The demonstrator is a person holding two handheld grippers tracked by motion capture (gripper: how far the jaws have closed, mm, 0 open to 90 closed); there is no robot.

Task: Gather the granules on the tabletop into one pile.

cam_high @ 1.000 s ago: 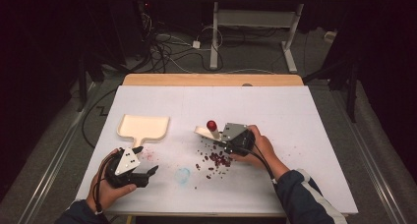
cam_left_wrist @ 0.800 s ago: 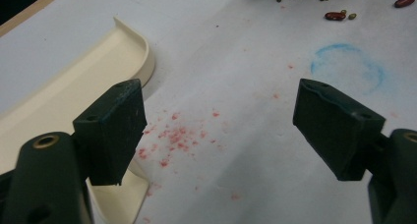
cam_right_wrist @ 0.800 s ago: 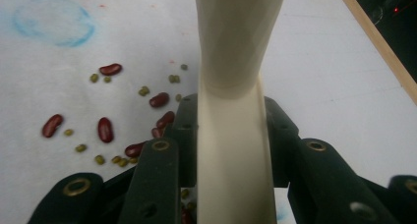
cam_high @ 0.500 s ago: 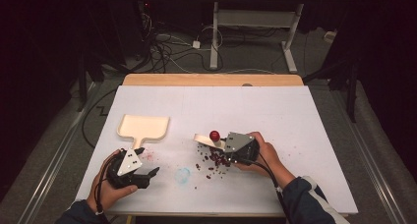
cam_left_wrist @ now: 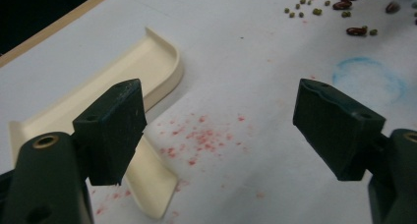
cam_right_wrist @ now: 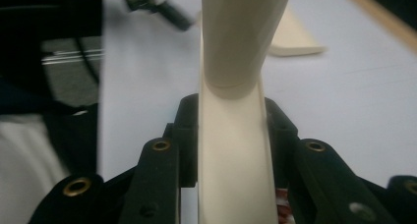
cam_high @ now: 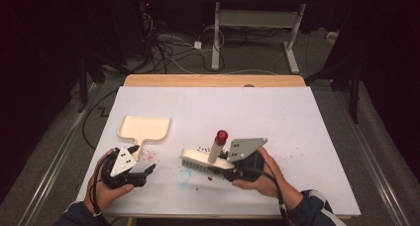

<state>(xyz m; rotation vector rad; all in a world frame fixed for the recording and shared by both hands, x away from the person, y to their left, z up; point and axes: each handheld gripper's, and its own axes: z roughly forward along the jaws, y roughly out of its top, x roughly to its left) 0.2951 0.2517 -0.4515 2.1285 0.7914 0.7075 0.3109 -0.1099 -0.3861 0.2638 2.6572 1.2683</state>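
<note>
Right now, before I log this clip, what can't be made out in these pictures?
- Right gripper, right gripper view: the brush it clamps blocks the middle; bristles and beans hidden behind it.
- High view: beans too small to count or sort; some lie behind the brush.
- Left gripper, left gripper view: its near jaw covers part of the dustpan handle; bean pile cut by the top edge.

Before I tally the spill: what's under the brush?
Under the brush, a few dark beans on the white table; its bristles and the right gripper cover any others.
</note>
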